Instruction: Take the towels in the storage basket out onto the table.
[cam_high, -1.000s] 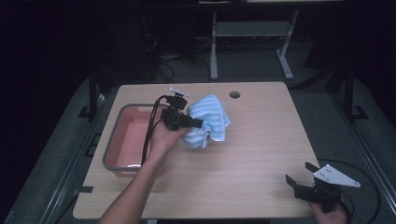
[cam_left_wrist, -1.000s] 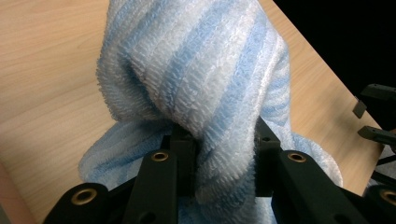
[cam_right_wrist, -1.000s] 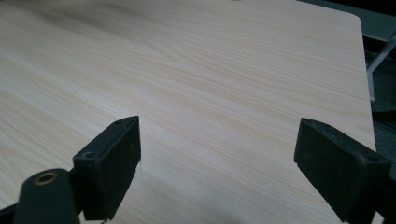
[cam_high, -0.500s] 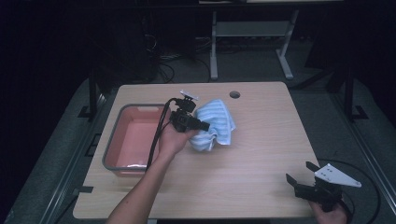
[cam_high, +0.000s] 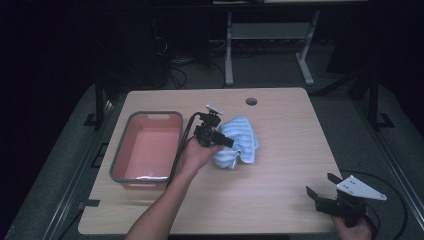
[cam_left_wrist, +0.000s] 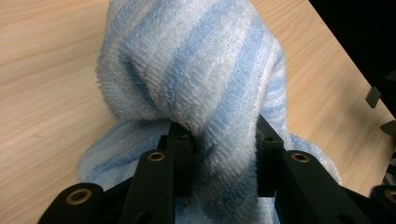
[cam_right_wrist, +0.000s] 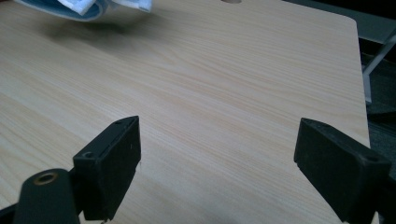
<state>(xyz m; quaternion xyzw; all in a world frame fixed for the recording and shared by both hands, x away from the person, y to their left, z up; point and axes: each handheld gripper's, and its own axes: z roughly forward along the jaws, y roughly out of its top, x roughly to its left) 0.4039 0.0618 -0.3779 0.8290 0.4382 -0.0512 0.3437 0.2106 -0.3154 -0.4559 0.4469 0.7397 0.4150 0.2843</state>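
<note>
Towel (cam_high: 240, 140), striped light blue and white, sits bunched near the centre of the wooden table (cam_high: 280, 200), just to the right of the pink tub (cam_high: 147, 147) with the grey rim. We see the left gripper (cam_high: 222, 140) at the towel's left edge, held in the person's left hand (cam_high: 197, 155). In the left gripper view, a thick fold of the towel (cam_left_wrist: 201, 93) is pinched between the two black jaws, which are clamped on the cloth; the bunch rises above the jaws, and more cloth lies on the tabletop below.

We see the right gripper (cam_high: 320, 192) at the near right corner of the table, well apart from the towel. In the right gripper view its jaws stand wide apart over bare wood with nothing between them, and the towel's edge (cam_right_wrist: 88, 7) shows at the top left. The round cable hole (cam_high: 251, 101) lies near the table's far edge.
</note>
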